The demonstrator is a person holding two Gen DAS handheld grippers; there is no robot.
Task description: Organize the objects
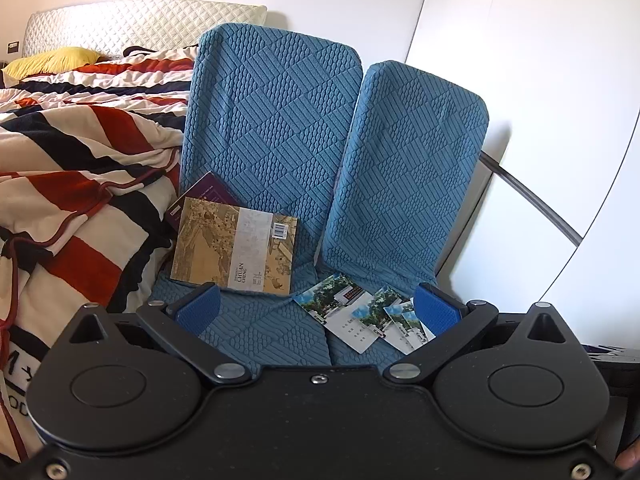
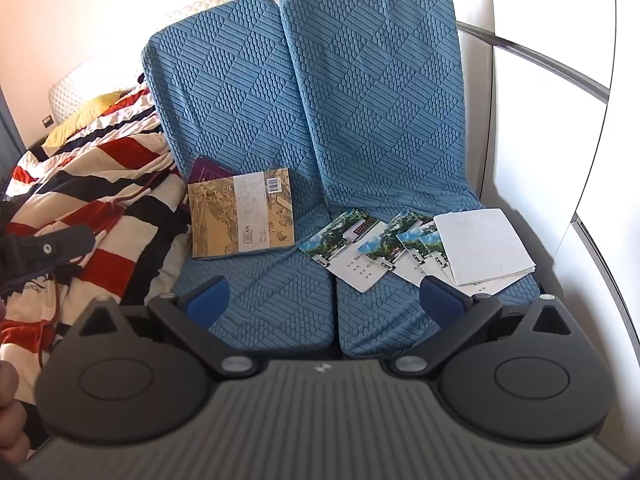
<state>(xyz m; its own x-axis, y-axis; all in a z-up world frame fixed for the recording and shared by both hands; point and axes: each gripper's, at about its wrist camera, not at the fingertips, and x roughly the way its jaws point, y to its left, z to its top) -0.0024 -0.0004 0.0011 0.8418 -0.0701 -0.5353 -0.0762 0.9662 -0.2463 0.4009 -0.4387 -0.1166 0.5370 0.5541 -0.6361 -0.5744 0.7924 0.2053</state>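
A tan illustrated book (image 1: 236, 246) (image 2: 242, 212) lies on the left blue seat cushion, on top of a purple book (image 1: 208, 192) (image 2: 206, 170). Several photo cards (image 1: 362, 316) (image 2: 372, 246) are spread across the right cushion, and a white booklet (image 2: 482, 244) lies over the rightmost of them. My left gripper (image 1: 316, 310) hovers open above the seat's front, with nothing between its blue pads (image 1: 198, 310). My right gripper (image 2: 326, 300) is open too, held over the front of the cushions, its right pad (image 2: 442, 300) near the cards.
The blue two-seat chair (image 1: 276, 120) (image 2: 360, 80) stands against a white wall. A striped red, black and cream blanket (image 1: 72, 184) (image 2: 92, 184) covers the bed to its left, with a yellow pillow (image 1: 52, 60) behind. A metal rail (image 2: 560, 68) runs along the right.
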